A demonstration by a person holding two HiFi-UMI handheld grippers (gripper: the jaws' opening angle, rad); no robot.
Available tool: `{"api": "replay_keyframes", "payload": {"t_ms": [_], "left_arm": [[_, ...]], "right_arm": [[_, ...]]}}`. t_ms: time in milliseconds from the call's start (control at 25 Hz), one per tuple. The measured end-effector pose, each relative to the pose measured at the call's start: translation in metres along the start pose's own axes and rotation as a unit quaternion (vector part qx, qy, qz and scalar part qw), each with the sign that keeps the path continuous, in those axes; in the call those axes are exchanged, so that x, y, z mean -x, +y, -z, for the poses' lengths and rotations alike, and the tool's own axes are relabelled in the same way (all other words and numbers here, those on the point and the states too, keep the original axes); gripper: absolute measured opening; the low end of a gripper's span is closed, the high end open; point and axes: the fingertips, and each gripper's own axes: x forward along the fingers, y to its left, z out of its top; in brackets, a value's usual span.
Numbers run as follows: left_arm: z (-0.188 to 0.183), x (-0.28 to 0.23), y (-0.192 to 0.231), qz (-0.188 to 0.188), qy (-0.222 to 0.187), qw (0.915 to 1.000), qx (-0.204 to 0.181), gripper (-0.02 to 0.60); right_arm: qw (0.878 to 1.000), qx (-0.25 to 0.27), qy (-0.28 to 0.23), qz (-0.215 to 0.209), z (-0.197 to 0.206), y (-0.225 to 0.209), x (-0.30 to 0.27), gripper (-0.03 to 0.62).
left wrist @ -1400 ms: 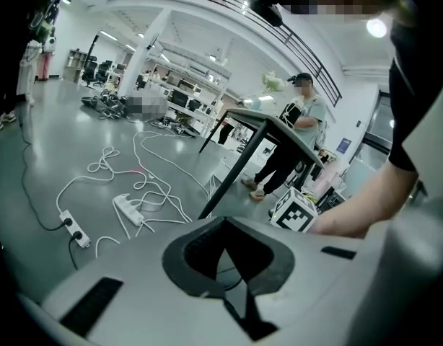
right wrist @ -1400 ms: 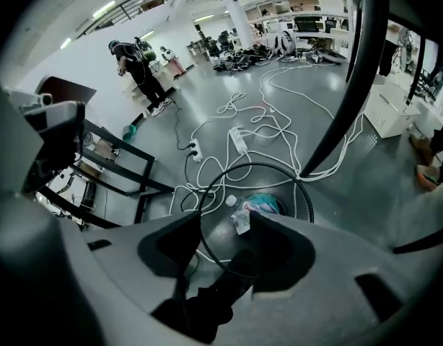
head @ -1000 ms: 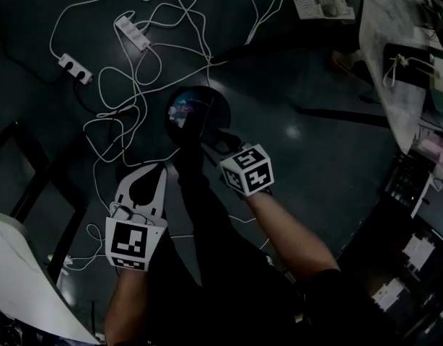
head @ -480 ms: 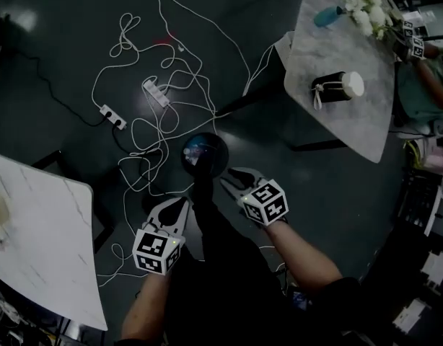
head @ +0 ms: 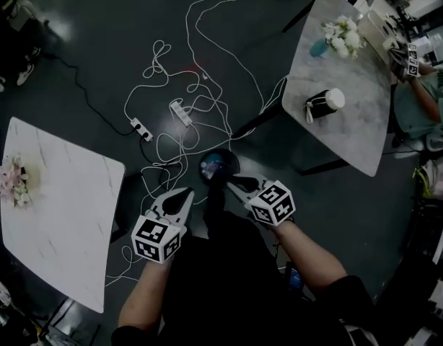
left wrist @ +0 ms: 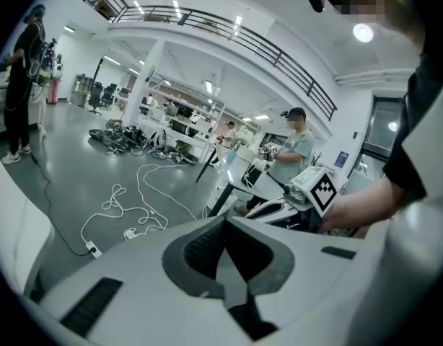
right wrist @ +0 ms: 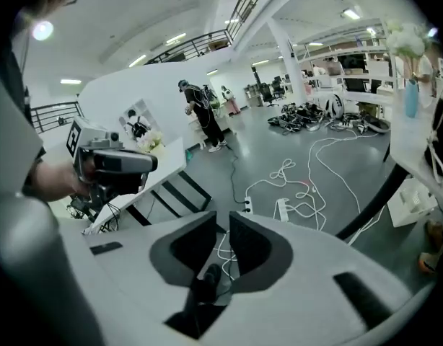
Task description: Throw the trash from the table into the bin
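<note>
Bin [head: 218,166] sat mid-frame; drop looked done. Left gripper [head: 185,195] jaws together, right gripper [head: 234,184] jaws just closed to a slit, both empty. Next: prob fetch cup [head: 324,104], table [head: 351,143] upper right.

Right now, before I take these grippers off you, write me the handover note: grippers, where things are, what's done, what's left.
Left gripper: jaws together, empty.
Right gripper: jaws have just been closing, with a narrow gap between them and nothing in it.
Both are held in front of the body. The bin is on the floor just ahead, between the two tables.
Done: the bin already holds some items.
Left: a dark cup with a pale lid stands on the right table. I cannot tell whether it is trash. The left table shows only flowers.
</note>
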Motion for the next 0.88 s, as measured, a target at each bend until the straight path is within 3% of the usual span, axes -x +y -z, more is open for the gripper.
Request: {"api": "replay_keyframes", "payload": {"t_ms": [160, 400, 520, 680, 880], "left_arm": [[-0.027, 0.048, -0.013, -0.022, -0.026, 0.9994, 0.003, 0.014], [-0.062, 0.117, -0.034, -0.065, -0.079, 0.9947, 0.005, 0.014], [-0.063, 0.160, -0.038, -0.088, -0.105, 0.9906, 0.001, 0.014], [-0.060, 0.219, -0.028, -0.122, -0.143, 0.9821, 0.001, 0.014], [-0.055, 0.282, -0.012, -0.137, -0.174, 0.9752, -0.003, 0.014]], "right_arm": [[0.999, 0.012, -0.019, -0.029, -0.034, 0.036, 0.020, 0.034], [0.992, 0.052, -0.014, -0.117, -0.077, 0.103, 0.030, 0.021], [0.985, 0.078, -0.016, -0.151, -0.090, 0.145, 0.027, 0.017], [0.979, 0.067, -0.053, -0.188, -0.127, 0.200, 0.020, 0.012], [0.968, 0.108, -0.076, -0.215, -0.164, 0.285, 0.000, 0.009]]}}
